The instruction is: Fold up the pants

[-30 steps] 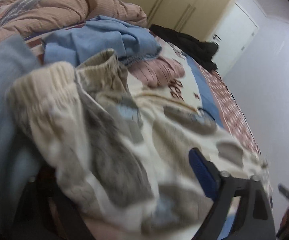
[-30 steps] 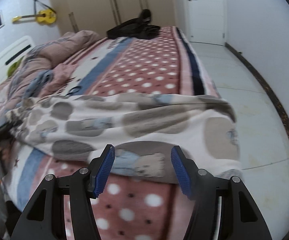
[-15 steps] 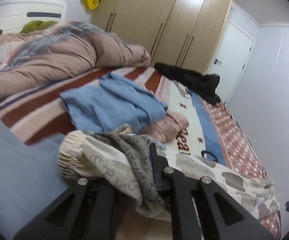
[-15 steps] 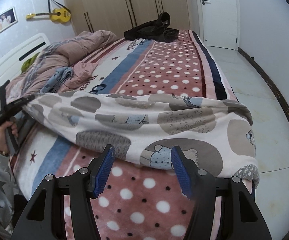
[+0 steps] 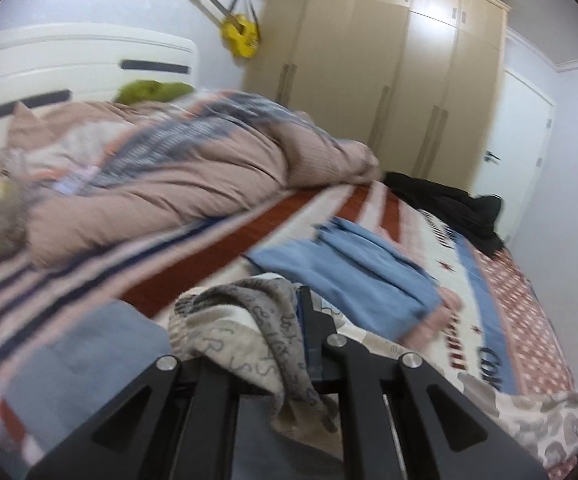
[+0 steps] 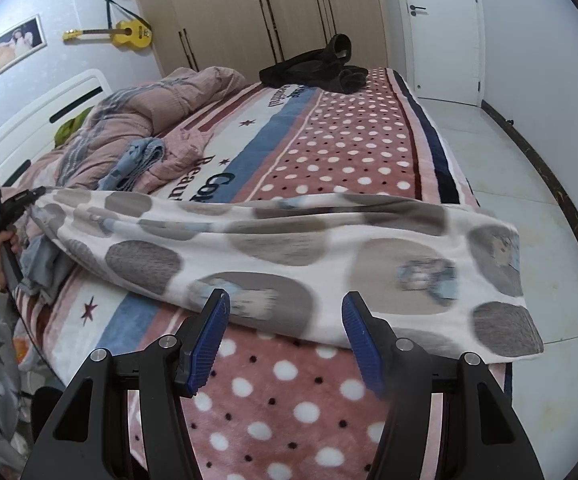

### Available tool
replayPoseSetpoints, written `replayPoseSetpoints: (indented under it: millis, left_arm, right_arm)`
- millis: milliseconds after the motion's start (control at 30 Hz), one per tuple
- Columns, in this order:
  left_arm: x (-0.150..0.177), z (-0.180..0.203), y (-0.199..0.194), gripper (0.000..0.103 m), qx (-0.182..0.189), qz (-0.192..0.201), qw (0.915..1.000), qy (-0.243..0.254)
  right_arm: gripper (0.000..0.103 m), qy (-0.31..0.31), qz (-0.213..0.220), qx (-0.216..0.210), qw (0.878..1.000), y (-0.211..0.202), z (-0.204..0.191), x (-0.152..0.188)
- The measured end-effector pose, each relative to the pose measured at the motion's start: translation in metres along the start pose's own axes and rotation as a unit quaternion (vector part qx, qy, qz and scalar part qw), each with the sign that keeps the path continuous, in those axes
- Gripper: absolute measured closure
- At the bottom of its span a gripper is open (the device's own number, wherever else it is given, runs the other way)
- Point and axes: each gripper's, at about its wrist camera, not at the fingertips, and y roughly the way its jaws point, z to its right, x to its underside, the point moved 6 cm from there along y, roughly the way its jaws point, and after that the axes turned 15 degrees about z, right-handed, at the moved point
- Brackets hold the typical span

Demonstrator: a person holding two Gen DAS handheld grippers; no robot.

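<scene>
You hold the pants (image 6: 289, 248) stretched across the near part of the bed (image 6: 349, 148), over its pink polka-dot blanket (image 6: 289, 400). Your left gripper (image 5: 289, 320) is clamped on the waistband end at the far left; your right gripper (image 6: 285, 336) hangs with its blue pads apart just before the cloth, touching nothing. A rumpled pink duvet (image 5: 193, 184) lies by the white headboard (image 5: 69, 64), blue clothes (image 5: 353, 272) beside it, a black garment (image 6: 317, 68) at the far end. A yellow guitar (image 6: 125, 34) hangs beside the beige wardrobe (image 6: 249, 12).
</scene>
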Motion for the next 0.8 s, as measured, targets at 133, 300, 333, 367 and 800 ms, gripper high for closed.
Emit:
replayPoseSetpoints:
  millis: [133, 300, 333, 367, 800]
  left_arm:
    - [-0.014, -0.013, -0.003, 0.097, -0.004, 0.002, 0.9997, 0.026]
    - [-0.022, 0.024, -0.018, 0.098, 0.046, 0.014, 0.998, 0.042]
    - [-0.024, 0.04, -0.024, 0.098, 0.066, 0.018, 0.9967, 0.044]
    - [-0.025, 0.05, -0.028, 0.098, 0.078, 0.022, 0.9956, 0.047]
    - [0.063, 0.31, -0.097, 0.098, 0.319, -0.018, 0.9353, 0.153]
  right_arm:
    - [0.049, 0.002, -0.007, -0.002, 1.0, 0.005, -0.005, 0.005]
    - [0.049, 0.011, -0.005, -0.011, 1.0, 0.009, -0.011, 0.008]
    - [0.049, 0.01, -0.005, -0.011, 1.0, 0.01, -0.012, 0.009]
    - [0.049, 0.009, -0.006, -0.012, 1.0, 0.01, -0.012, 0.009]
    - [0.049, 0.026, 0.009, -0.021, 0.999, -0.004, 0.002, 0.012]
